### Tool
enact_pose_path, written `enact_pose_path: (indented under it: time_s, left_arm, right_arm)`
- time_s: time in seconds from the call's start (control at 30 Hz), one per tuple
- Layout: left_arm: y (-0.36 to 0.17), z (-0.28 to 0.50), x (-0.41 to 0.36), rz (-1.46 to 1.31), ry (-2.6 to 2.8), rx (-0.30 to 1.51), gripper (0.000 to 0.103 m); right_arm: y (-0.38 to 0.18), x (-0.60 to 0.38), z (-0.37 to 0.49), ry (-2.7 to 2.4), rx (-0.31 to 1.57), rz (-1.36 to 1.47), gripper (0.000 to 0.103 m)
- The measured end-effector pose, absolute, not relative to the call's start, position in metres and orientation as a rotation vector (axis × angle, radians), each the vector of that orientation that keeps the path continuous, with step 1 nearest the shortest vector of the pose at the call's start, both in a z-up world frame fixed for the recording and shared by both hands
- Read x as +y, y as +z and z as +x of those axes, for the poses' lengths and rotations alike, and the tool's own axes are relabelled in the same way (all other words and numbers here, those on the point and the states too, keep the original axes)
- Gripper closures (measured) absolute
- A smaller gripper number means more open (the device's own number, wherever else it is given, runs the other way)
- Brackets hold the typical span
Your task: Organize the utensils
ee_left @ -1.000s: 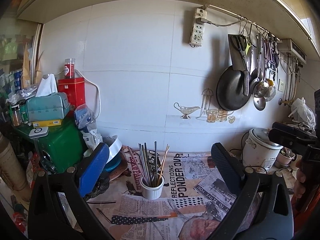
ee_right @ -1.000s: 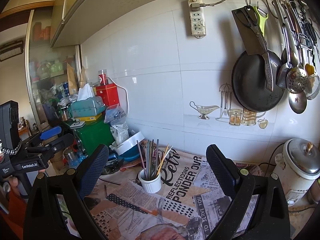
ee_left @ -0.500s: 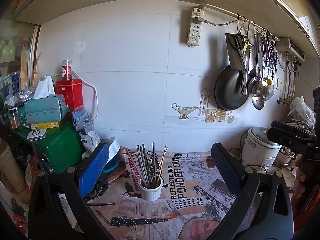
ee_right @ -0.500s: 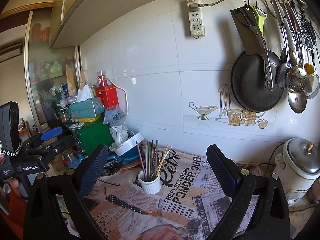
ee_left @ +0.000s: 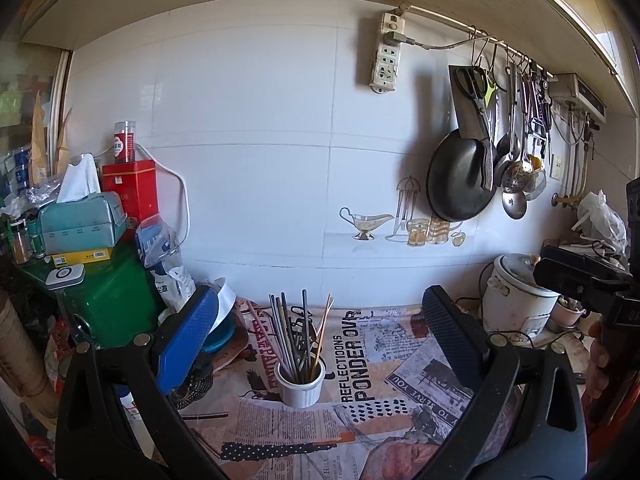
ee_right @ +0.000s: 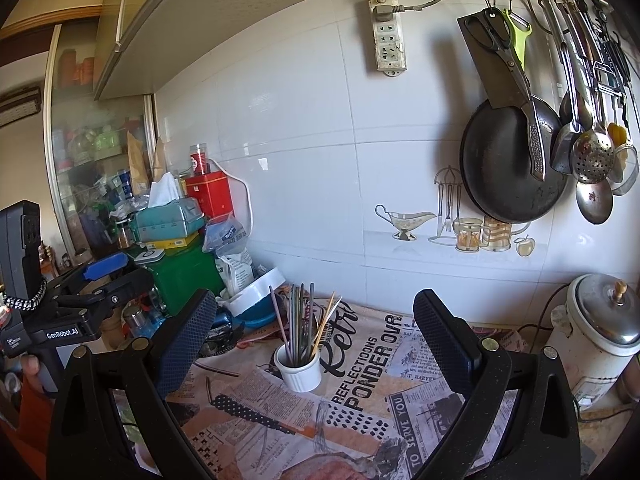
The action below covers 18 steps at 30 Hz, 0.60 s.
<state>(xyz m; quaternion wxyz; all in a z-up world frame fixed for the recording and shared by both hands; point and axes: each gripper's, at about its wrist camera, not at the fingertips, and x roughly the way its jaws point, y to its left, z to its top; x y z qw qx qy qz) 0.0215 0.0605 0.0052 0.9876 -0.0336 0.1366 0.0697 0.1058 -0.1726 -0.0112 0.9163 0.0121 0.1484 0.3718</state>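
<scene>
Both grippers, left gripper (ee_left: 316,364) and right gripper (ee_right: 312,356), are held wide, empty; the cup (ee_left: 301,380) at 12 o'clock should be approached slowly.

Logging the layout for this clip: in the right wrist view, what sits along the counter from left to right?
Green box → white cup of chopsticks → rice cooker.

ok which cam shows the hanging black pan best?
Right wrist: the black pan hangs large and near, its face broadly in view, with only cleaver, scissors and ladles crossing its top and right. Left wrist shows the same pan smaller, squeezed toward the fisheye edge, similarly overlapped.
</scene>
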Motion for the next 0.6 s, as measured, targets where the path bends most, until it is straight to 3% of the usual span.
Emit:
enact_pose_path:
  time_s: [0.6]
  left_arm:
    - [0.009, 0.04, 0.062, -0.059, 0.081, 0.278, 0.001]
  right_arm:
    - [-0.013, -0.178, 0.112, 0.718, 0.299, 0.051, 0.004]
